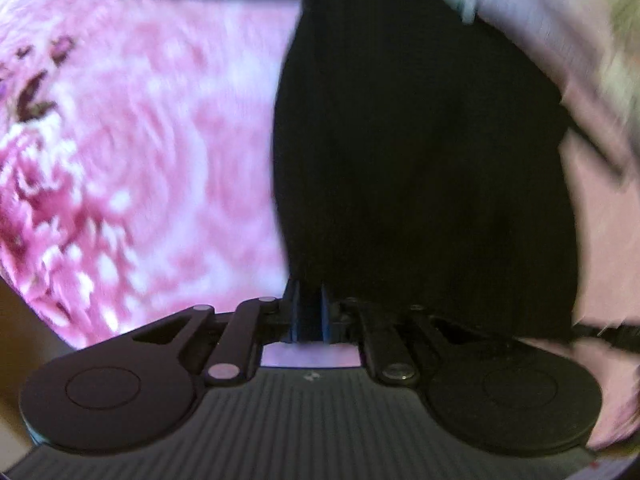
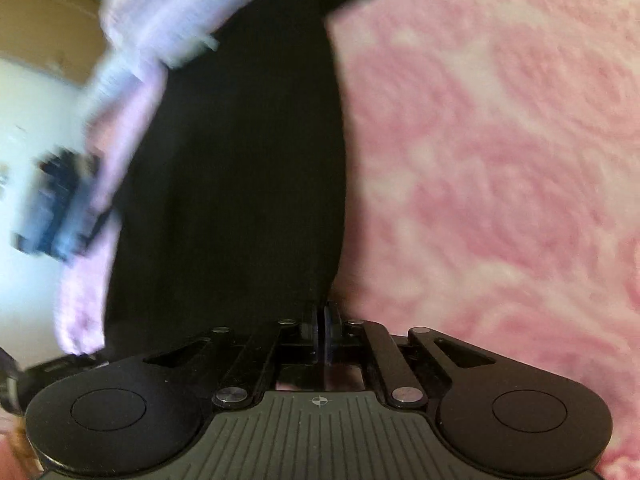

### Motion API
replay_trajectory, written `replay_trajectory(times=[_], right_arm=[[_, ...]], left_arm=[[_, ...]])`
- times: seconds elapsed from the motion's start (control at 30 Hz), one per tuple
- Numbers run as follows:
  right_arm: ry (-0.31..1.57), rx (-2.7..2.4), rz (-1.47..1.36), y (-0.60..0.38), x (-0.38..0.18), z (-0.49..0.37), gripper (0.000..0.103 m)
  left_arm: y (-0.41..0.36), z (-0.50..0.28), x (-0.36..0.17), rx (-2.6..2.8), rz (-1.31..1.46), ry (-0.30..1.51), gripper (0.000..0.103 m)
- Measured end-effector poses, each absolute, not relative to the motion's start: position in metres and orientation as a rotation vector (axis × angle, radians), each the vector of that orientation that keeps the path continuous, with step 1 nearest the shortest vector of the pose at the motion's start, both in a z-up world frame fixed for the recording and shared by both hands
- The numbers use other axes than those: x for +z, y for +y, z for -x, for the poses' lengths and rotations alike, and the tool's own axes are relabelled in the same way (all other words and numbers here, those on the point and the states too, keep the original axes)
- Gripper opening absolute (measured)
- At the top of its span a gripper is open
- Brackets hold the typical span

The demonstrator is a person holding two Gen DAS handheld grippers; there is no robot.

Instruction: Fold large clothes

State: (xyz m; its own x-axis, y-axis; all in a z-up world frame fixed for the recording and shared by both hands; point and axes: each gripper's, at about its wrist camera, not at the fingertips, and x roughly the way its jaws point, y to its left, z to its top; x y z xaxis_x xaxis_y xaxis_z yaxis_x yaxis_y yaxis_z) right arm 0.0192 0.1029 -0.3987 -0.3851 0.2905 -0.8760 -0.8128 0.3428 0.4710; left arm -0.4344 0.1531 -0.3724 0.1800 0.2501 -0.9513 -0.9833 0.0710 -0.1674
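Note:
A large black garment (image 1: 420,152) hangs or stretches ahead of both cameras, over a pink floral bedspread (image 1: 160,140). In the left wrist view my left gripper (image 1: 310,300) is pinched on the garment's near edge, with dark cloth between its blue pads. The right wrist view shows the same black garment (image 2: 240,180) running up from my right gripper (image 2: 323,320), whose fingers are pressed together on the cloth's corner. Both views are blurred by motion.
The pink bedspread (image 2: 500,180) fills the right of the right wrist view. A person's pale lilac sleeve (image 2: 168,12) and the other gripper's dark body (image 2: 60,208) show at the left. A lilac sleeve (image 1: 520,12) also crosses the left wrist view's upper right.

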Motion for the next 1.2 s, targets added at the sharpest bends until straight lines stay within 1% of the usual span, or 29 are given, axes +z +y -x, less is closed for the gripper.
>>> replay_trajectory(times=[0.03,0.07,0.13,0.17,0.2,0.3,0.4,0.47,0.63,0.83,0.9,0.93,0.97,1.07,1.1,1.13,1.2], right_arm=[[1.536,1.286,0.532,0.106,-0.399,-0.019,0.0],[1.511,1.292,0.556,0.109,-0.393,-0.021,0.002],[1.385,1.285,0.651,0.117,-0.375,-0.022,0.012],[1.312,1.298,0.673,0.122,-0.366,-0.023,0.014],[1.233,1.313,0.683,0.13,-0.356,-0.025,0.014],[1.094,1.349,0.672,0.163,-0.34,-0.025,0.015],[0.942,1.43,0.682,0.217,-0.338,-0.005,0.015],[0.867,1.507,0.685,0.255,-0.345,0.013,0.015],[0.716,1.622,0.755,0.349,-0.378,0.053,0.015],[0.482,1.665,0.837,0.44,-0.419,0.076,0.015],[0.448,1.676,0.803,0.481,-0.431,0.071,0.015],[0.427,1.681,0.783,0.503,-0.434,0.068,0.014],[0.41,1.683,0.768,0.521,-0.437,0.066,0.014],[0.508,1.674,0.66,0.576,-0.441,0.049,0.015],[0.527,1.668,0.638,0.589,-0.442,0.043,0.028],[0.555,1.663,0.613,0.599,-0.442,0.036,0.038],[0.635,1.67,0.56,0.61,-0.44,0.02,0.042]], left_arm=[[0.153,0.434,-0.373,1.161,1.052,0.935,0.015],[0.154,0.439,-0.368,1.174,1.051,0.921,0.015],[0.162,0.449,-0.356,1.22,1.031,0.916,0.014],[0.169,0.453,-0.348,1.239,1.005,0.916,0.015],[0.177,0.454,-0.341,1.254,0.969,0.91,0.015],[0.218,0.444,-0.328,1.277,0.871,0.861,0.015],[0.267,0.417,-0.333,1.224,0.805,0.801,0.015],[0.302,0.39,-0.343,1.181,0.755,0.775,0.015],[0.383,0.327,-0.374,1.083,0.569,0.793,0.015],[0.471,0.294,-0.405,1.057,0.401,0.829,0.015],[0.497,0.287,-0.413,1.057,0.365,0.829,0.015],[0.513,0.282,-0.417,1.061,0.341,0.828,0.018],[0.528,0.277,-0.419,1.069,0.323,0.826,0.019],[0.572,0.263,-0.424,1.087,0.325,0.803,0.019],[0.584,0.259,-0.424,1.097,0.323,0.791,0.02],[0.597,0.254,-0.425,1.103,0.328,0.794,0.02],[0.609,0.249,-0.424,1.125,0.34,0.764,0.019]])
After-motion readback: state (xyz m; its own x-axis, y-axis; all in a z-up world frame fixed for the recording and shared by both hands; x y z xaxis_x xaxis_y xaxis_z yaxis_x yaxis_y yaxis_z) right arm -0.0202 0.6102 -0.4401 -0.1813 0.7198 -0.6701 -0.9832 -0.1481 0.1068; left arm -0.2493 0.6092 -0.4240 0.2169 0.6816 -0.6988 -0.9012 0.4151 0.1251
